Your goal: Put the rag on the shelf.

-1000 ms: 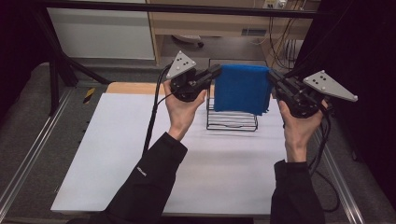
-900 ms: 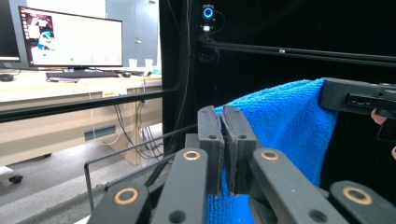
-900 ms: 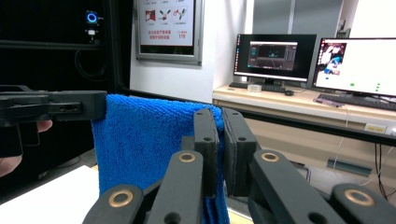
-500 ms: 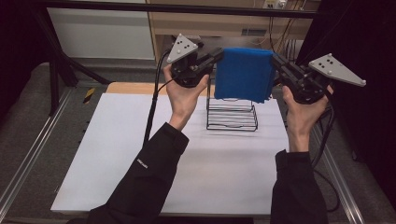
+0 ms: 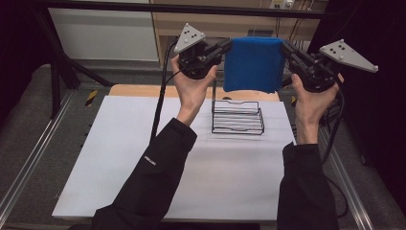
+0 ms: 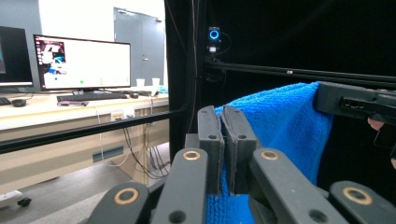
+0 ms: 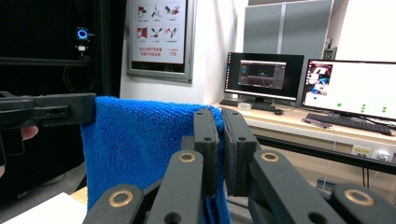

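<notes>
The person holds a blue towel [image 5: 253,64] in the air between both hands, stretched flat and hanging straight down. The left tool [image 5: 226,46] is clamped on the towel's upper corner at 9 o'clock, and the right tool [image 5: 286,48] is clamped on the upper corner at 3 o'clock. In the left gripper view, the two black jaws of the left tool [image 6: 226,122] stand together with the towel [image 6: 280,126] pinched between them. The right gripper view shows the same for the right tool [image 7: 220,122]: jaws together on the edge of the towel [image 7: 135,144]. The towel is well above the white surface [image 5: 143,163] and touches nothing else. Under it, toward 6 o'clock, a black wire rack [image 5: 238,117] stands on the surface, near the far edge.
</notes>
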`<state>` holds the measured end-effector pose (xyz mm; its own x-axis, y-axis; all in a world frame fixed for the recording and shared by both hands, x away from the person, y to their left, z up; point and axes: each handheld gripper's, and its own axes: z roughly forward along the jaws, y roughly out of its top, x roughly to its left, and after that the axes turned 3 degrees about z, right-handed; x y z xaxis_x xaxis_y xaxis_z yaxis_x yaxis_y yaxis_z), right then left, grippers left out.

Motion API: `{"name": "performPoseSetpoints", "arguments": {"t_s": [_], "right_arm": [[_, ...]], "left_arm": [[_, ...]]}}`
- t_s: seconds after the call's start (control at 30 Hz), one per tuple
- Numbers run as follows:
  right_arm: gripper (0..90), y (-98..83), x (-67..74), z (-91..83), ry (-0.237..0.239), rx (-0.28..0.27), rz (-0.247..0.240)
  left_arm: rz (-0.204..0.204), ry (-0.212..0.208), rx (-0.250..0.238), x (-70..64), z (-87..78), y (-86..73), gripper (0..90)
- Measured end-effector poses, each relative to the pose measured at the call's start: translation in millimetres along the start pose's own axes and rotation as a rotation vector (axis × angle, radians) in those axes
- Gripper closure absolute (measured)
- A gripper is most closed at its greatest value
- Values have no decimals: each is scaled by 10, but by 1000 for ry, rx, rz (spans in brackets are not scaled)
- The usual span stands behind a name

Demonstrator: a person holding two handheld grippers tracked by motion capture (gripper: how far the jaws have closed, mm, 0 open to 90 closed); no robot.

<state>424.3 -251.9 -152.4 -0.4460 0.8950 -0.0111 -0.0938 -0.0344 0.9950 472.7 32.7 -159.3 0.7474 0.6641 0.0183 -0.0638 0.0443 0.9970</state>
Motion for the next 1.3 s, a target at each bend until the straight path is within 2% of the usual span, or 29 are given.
{"name": "performPoseSetpoints", "arguments": {"t_s": [0.2,0.4,0.57,0.67,0.77,0.97,1.1,1.17,1.3], "right_arm": [[859,50,-49,85,-6,1,-3],[859,91,-88,149,-7,-2,-5],[859,117,-113,233,-9,-3,-8],[859,120,-128,289,-12,5,-8],[859,118,-136,339,-12,10,-8],[859,93,-180,439,-21,29,-22],[859,31,-223,499,-29,43,-16],[859,-6,-241,520,-29,48,-9],[859,-76,-269,556,-22,57,-22]], "left_arm": [[-12,5,-5,47,76,34,866],[10,21,-10,88,137,64,866],[-3,25,-27,146,171,99,866],[9,32,-26,187,197,104,866],[2,35,-29,233,224,79,866],[17,49,-12,293,300,46,866],[15,49,-3,323,351,10,866],[28,53,6,339,371,-19,866],[34,61,18,388,410,-88,866]]}}
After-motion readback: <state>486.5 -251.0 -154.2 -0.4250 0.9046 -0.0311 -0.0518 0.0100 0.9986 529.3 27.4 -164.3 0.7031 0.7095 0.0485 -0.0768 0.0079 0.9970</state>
